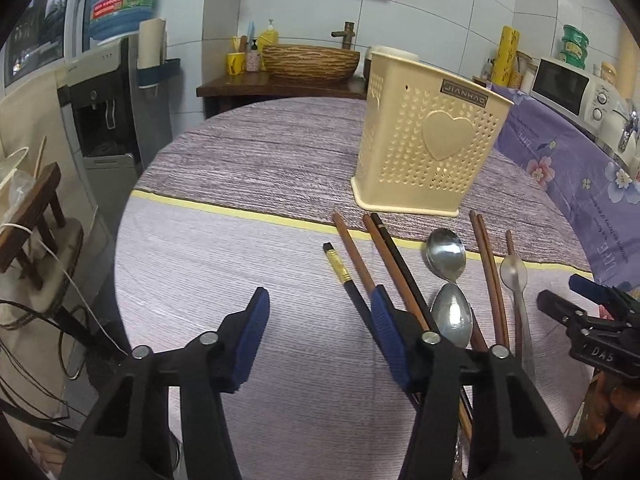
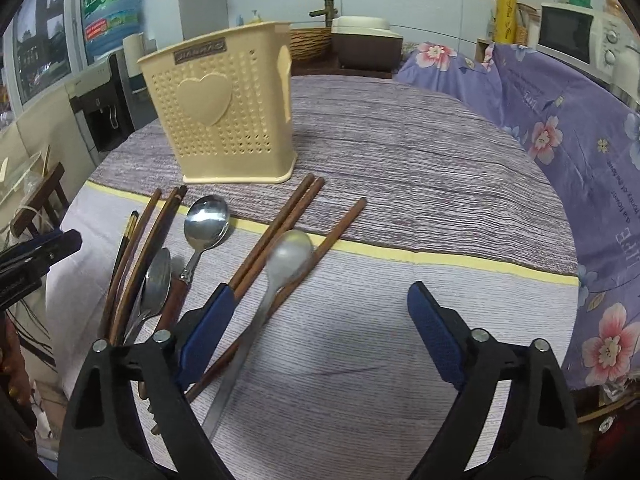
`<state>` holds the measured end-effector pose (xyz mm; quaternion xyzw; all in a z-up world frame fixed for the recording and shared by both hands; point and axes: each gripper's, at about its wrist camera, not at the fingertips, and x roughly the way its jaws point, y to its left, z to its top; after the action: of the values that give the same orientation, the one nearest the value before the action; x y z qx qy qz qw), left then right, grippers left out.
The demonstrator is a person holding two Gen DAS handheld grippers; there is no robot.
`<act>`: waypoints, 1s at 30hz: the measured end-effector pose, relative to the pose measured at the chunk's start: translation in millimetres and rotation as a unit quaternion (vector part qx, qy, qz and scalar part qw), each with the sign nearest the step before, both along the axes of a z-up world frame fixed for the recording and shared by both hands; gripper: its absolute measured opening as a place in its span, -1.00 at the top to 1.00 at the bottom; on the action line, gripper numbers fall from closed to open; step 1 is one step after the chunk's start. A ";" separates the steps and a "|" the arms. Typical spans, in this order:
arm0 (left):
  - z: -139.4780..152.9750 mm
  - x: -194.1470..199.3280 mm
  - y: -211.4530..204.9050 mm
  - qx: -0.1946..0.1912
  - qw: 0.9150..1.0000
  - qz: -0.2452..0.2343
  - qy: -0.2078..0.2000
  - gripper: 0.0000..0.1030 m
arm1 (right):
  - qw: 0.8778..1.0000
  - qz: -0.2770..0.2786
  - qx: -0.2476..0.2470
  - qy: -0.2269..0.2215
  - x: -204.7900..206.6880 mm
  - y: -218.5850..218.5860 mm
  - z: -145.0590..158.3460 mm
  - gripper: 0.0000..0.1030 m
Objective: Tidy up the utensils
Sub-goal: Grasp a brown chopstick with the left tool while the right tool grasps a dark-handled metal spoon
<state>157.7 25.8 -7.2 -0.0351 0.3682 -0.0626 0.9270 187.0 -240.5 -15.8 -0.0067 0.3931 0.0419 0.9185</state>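
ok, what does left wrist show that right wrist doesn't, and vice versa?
Only left wrist: the yellow mug beside the woven basin, and the right tool entering from the edge. Only right wrist: the brown and white box behind the table, and the left tool. Both: the cream holder, chopsticks, three spoons, the microwave, both tools open and empty.

Perforated matt plastic holder [image 1: 428, 140]; before it, glossy metal spoons [image 1: 445, 254], matt wooden chopsticks [image 2: 276, 226], on woven cloth [image 1: 248, 152].
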 end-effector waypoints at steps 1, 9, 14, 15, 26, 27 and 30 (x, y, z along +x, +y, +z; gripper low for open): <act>0.0 1.8 -0.1 0.000 1.000 -0.001 0.001 0.03 | 1.000 0.001 -0.001 0.002 1.6 1.9 -1.2 -0.61; -1.1 25.6 0.1 -0.003 1.000 -0.010 0.024 0.15 | 1.000 -0.002 -0.011 0.013 14.0 12.5 -9.0 -0.48; -0.3 53.9 -14.8 0.011 0.999 -0.026 0.041 0.32 | 1.000 -0.009 -0.007 0.008 14.9 10.3 -8.1 -0.48; -1.3 61.4 -18.6 0.015 0.998 -0.029 0.048 0.34 | 1.000 -0.008 -0.006 0.008 15.2 10.2 -8.2 -0.48; -18.5 109.0 -38.2 0.033 0.992 -0.042 0.115 0.56 | 1.000 0.005 0.008 0.002 22.7 9.8 -1.9 -0.48; -19.0 107.9 -38.7 0.033 0.992 -0.041 0.112 0.56 | 1.000 0.012 0.012 0.001 24.3 12.1 0.6 -0.48; -18.5 105.6 -37.3 0.034 0.992 -0.041 0.113 0.57 | 1.000 0.026 0.010 -0.004 28.7 20.0 6.3 -0.48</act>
<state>263.3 -11.5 -25.7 0.0047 0.4733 -0.0832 0.8769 215.7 -220.5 -9.6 -0.0078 0.3887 0.0696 0.9187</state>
